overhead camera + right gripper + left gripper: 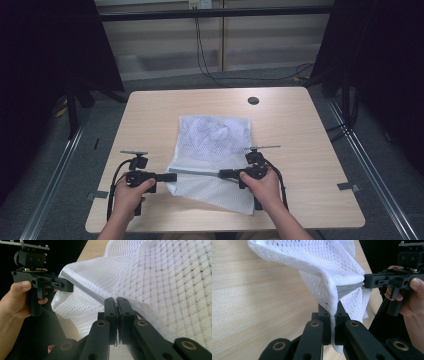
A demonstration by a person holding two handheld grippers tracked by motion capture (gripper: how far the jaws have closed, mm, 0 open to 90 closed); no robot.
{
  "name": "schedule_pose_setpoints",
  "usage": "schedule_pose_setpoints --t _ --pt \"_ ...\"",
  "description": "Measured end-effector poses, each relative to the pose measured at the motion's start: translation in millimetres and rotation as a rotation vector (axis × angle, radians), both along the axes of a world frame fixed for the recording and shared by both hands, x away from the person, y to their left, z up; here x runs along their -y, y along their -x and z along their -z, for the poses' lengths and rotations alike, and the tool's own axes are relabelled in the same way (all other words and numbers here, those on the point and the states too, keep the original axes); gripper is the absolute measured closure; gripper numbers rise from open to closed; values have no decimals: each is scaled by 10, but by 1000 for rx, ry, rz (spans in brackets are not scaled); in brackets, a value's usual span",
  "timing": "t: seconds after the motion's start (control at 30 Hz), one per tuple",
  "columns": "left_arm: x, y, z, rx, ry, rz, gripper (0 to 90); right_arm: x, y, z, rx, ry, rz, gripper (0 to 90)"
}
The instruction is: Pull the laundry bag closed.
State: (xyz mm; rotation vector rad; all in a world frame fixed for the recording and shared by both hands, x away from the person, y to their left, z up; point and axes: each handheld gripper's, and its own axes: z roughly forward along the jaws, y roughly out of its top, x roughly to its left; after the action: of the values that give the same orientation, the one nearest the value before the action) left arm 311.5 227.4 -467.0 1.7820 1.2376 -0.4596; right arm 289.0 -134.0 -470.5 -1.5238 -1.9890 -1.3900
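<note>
Both grippers pinch the white mesh bag's near fold.
My left gripper (172,176) and right gripper (223,174) have fingers closed on the mesh bag (215,135), lifting a taut ridge between them; the rest lies flat on the bench (300,145).

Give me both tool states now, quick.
Left tool: shut on the white mesh bag, at its grey edge.
Right tool: shut on the same bag, along that edge.

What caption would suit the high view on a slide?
Both hand-held grippers, left and right, pinch the near edge of a white mesh bag lying on a wooden table.
</note>
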Motion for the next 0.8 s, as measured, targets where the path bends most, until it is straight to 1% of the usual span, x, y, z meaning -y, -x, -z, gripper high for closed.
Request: schedule_pose_setpoints --t 0.13,0.2,0.43,0.53,0.67,0.7,0.77,0.8 --pt "13 2 -4 -6 3 -7 884 14 5 10 1 0 1 874" --pt "8 -2 0 -4 -3 -1 884 19 7 14 -2 -2 0 873" --pt "10 -1 -3 -6 0 -6 884 23 15 16 -1 0 -1 873" --pt "7 -1 -3 -3 -7 -3 884 24 17 18 -1 1 0 874" --pt "9 0 -3 -6 -2 -7 884 31 16 20 2 2 0 873" --pt "4 -2 -1 -4 -5 0 884 31 17 20 2 2 0 874" --pt "8 -1 -2 -6 -1 -7 884 29 17 16 -1 -2 2 874" --pt "5 -3 -1 -4 -3 -1 884 32 17 14 0 -4 2 873"
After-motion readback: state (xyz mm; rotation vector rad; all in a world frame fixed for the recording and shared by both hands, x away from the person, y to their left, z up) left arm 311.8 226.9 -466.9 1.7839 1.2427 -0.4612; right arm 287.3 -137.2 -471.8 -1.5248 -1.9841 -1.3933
